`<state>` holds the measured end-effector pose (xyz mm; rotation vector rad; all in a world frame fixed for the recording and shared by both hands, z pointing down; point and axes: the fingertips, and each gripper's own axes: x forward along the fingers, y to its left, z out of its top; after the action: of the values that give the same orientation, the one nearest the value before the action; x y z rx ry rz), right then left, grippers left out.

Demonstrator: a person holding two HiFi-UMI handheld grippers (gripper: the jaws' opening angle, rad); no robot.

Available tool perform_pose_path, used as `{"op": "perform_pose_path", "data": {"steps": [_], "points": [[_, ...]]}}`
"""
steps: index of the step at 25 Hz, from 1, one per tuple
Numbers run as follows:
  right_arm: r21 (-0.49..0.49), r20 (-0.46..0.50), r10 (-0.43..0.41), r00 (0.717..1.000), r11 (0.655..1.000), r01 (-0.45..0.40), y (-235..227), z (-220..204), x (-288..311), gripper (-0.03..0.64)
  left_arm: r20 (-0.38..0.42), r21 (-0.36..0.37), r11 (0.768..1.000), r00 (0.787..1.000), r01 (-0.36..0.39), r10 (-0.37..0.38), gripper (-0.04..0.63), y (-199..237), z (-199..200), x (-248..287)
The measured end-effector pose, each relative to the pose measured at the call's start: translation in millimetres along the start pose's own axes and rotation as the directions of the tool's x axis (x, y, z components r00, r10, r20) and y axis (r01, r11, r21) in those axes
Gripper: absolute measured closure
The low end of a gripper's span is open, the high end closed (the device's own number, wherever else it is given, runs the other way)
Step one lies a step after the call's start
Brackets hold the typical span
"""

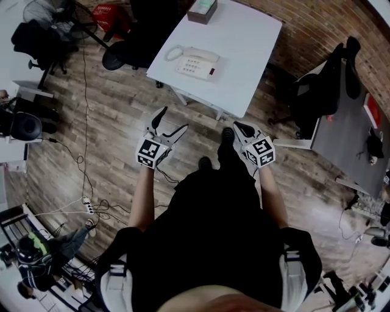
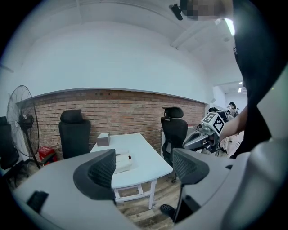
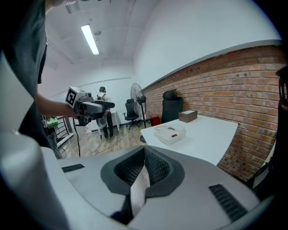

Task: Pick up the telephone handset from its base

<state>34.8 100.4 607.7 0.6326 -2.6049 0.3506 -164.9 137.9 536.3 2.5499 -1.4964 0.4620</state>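
White table, cream telephone, handset seemingly cradled, left tongs spread, right tongs pressed together.

**Count by kind**

On the white table: 1 telephone, 1 box. Flanking the table: 2 black chairs, first chair, second chair. Well apart from the table: 1 fan. Short of the table: 2 grippers, left gripper, right gripper.

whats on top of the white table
On the white table sit a white telephone base, with the handset resting on it, and a small box at the far end. What is inside the box cannot be seen.
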Motion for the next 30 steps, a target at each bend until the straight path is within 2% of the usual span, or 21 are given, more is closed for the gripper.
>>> {"op": "perform_pose_path", "data": {"steps": [4, 19, 30], "points": [[-0.001, 0.004, 0.011, 1.0, 1.0, -0.011, -18, 14, 13, 0.617, -0.01, 0.011, 1.0, 1.0, -0.004, 0.004, 0.206, 14, 11, 14], [0.023, -0.01, 0.034, 0.999, 0.999, -0.034, -96, 27, 33, 0.617, -0.034, 0.032, 0.999, 0.999, -0.02, 0.021, 0.206, 42, 42, 92], [0.003, -0.016, 0.101, 0.995, 0.995, -0.101, -159, 48, 57, 0.617, -0.069, 0.003, 0.996, 0.994, -0.087, 0.087, 0.206, 57, 51, 137]]}}
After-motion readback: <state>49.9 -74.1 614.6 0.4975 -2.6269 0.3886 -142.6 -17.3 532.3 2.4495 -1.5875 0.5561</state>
